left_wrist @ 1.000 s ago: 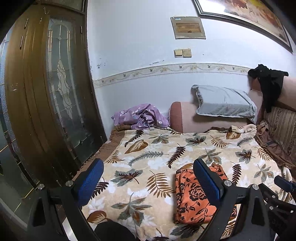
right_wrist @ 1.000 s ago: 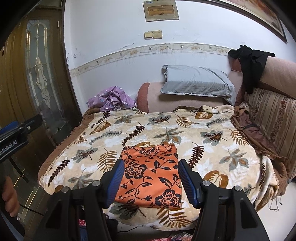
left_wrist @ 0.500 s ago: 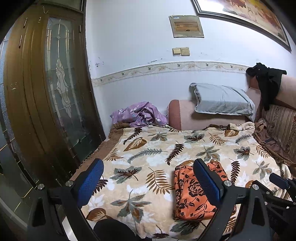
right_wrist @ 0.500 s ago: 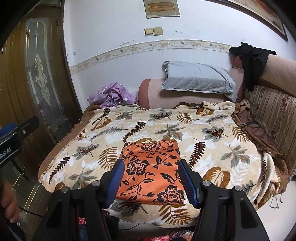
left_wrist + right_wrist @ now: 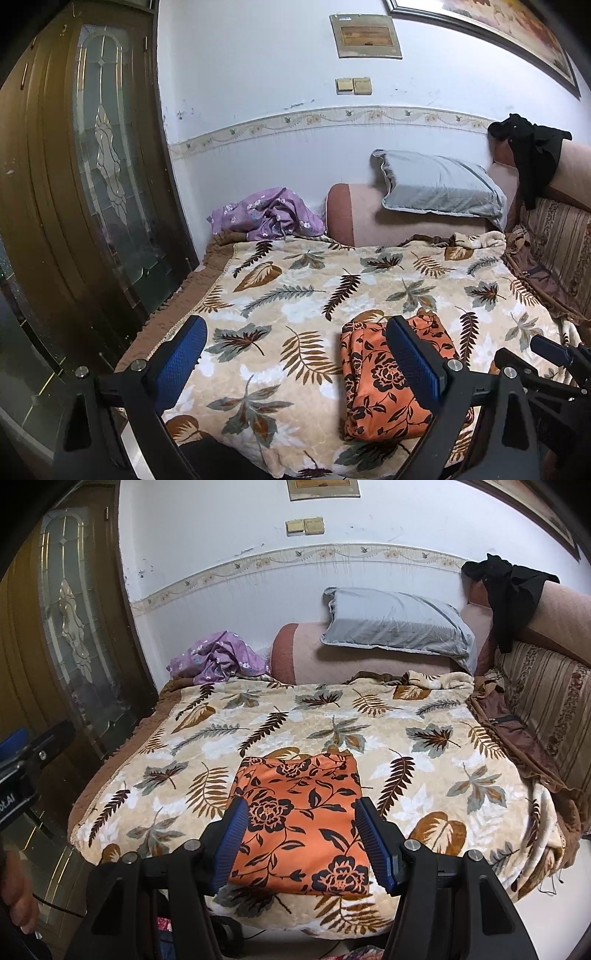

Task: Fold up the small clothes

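- Orange floral garment (image 5: 301,823): folded flat, near front edge of leaf-print blanket (image 5: 424,760).
- Right gripper (image 5: 300,840): jaws apart, empty, above garment's near end.
- Left gripper (image 5: 295,354): jaws wide, empty, left of the garment.
- Surroundings: grey pillow (image 5: 395,622), purple cloth (image 5: 218,661), black garment (image 5: 511,587) on sofa back; glazed door (image 5: 110,177) beside the bed.

The left tongs' (image 5: 295,354) right finger (image 5: 413,360) covers part of the orange floral garment (image 5: 373,398); the framed picture (image 5: 491,33) is cropped.
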`<action>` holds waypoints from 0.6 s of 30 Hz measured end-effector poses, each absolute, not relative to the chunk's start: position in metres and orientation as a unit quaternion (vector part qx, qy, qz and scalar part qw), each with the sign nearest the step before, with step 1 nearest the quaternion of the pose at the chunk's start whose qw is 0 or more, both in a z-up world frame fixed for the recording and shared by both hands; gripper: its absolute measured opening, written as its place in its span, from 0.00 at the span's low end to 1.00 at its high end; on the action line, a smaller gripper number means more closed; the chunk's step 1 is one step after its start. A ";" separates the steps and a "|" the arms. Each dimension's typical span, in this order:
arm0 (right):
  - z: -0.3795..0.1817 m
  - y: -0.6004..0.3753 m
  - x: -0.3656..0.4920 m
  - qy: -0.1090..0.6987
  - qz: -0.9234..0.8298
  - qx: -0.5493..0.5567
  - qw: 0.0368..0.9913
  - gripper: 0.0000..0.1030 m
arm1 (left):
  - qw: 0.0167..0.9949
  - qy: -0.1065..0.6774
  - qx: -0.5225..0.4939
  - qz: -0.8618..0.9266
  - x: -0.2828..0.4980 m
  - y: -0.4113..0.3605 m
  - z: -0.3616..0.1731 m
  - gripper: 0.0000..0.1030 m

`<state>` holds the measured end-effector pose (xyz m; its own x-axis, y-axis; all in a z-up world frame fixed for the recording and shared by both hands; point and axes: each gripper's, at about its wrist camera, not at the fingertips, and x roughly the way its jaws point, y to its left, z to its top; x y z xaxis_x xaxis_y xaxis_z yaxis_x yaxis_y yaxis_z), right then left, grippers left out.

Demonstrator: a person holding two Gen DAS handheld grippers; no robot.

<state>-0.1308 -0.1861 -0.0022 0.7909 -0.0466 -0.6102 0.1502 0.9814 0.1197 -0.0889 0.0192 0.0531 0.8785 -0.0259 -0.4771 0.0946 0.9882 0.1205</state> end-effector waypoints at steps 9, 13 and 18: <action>-0.026 -0.180 -0.096 0.342 -0.055 0.080 0.935 0.62 | 0.959 0.273 0.071 -0.040 -0.049 0.022 0.028 0.94; -0.034 -0.178 -0.081 0.347 -0.053 0.075 0.933 0.62 | 0.954 0.287 0.068 -0.045 -0.031 0.023 0.018 0.95; -0.047 -0.181 -0.060 0.355 -0.053 0.085 0.930 0.62 | 0.950 0.304 0.059 -0.052 -0.011 0.021 0.003 0.94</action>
